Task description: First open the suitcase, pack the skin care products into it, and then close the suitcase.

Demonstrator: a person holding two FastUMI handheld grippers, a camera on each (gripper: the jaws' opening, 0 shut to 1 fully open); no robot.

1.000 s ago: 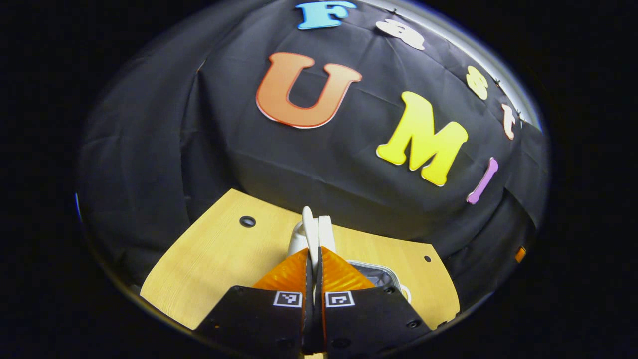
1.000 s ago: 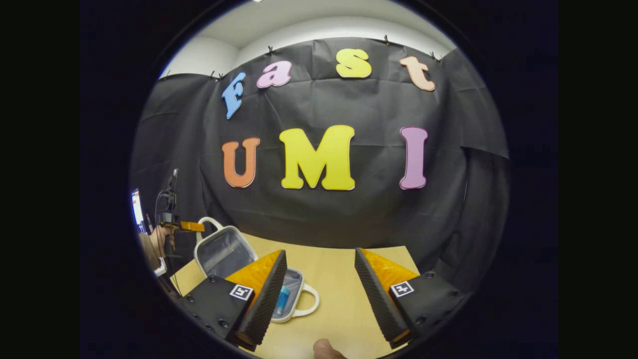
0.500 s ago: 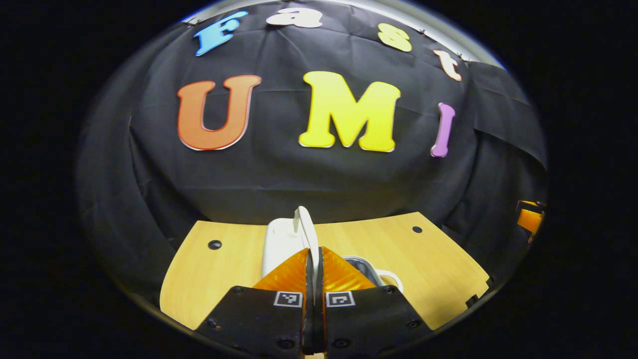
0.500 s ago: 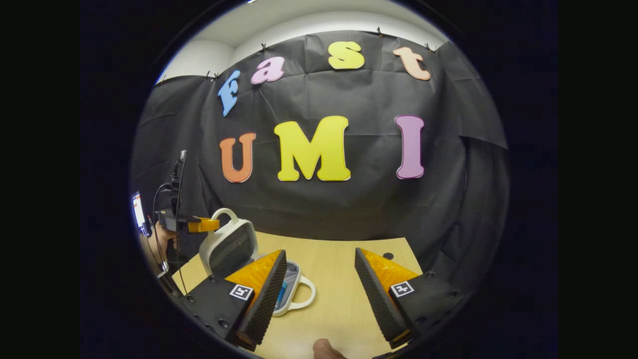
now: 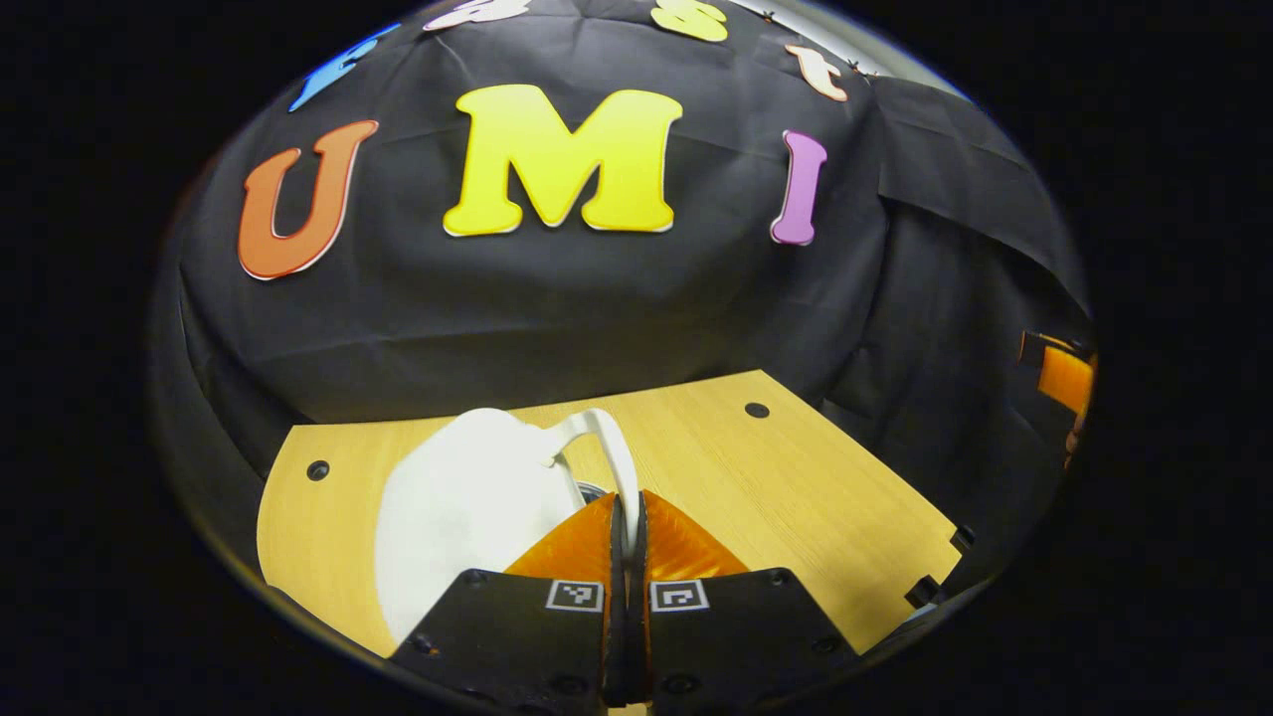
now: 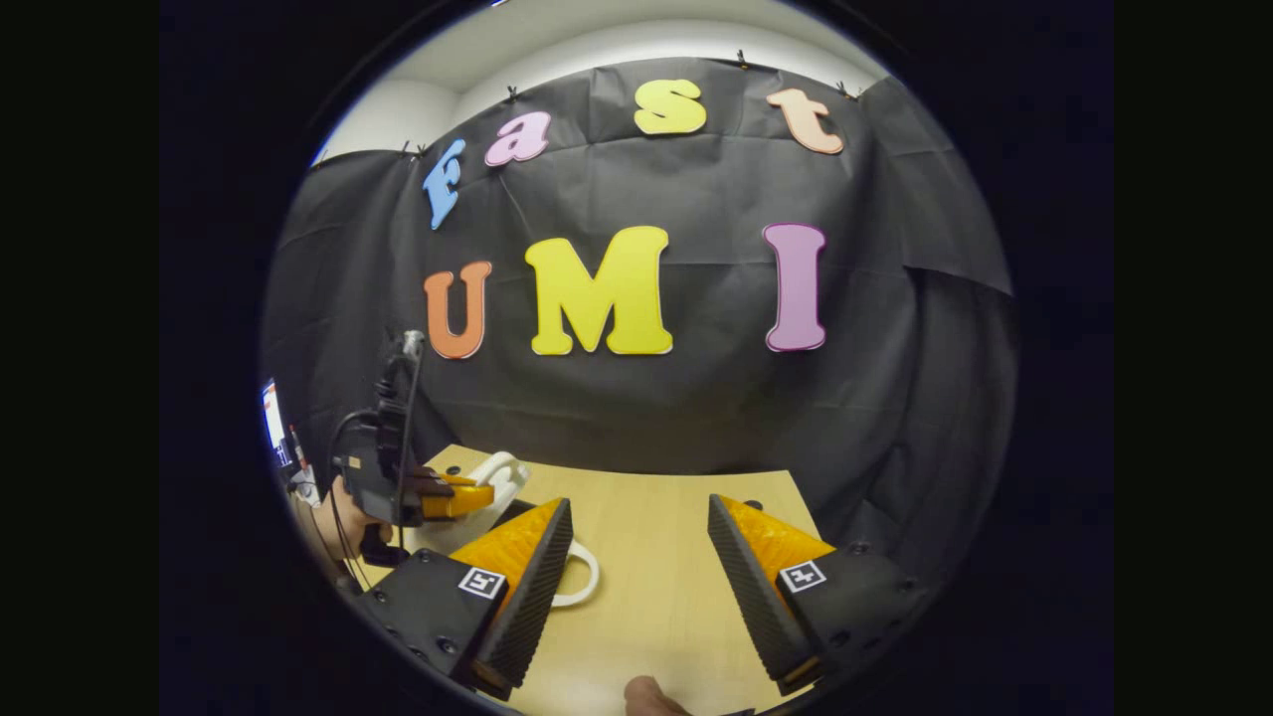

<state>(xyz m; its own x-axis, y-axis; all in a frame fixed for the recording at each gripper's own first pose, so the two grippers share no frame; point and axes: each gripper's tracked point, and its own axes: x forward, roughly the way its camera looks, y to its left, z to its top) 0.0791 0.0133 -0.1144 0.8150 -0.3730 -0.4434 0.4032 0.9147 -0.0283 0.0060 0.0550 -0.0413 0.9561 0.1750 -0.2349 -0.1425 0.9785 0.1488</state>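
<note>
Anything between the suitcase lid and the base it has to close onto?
Nothing visible. The left gripper is shut on the lid handle, with the white lid tilted low over the base. In the right gripper view the base handle sticks out on bare table; the seam is hidden.

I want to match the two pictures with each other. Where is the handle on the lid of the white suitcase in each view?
Left gripper view: the lid handle is at lower centre, pinched between the left gripper fingers, above the white suitcase lid.
Right gripper view: the lid handle is at lower left, at the tip of the left gripper.
Shared landmark: the wooden table.
</note>
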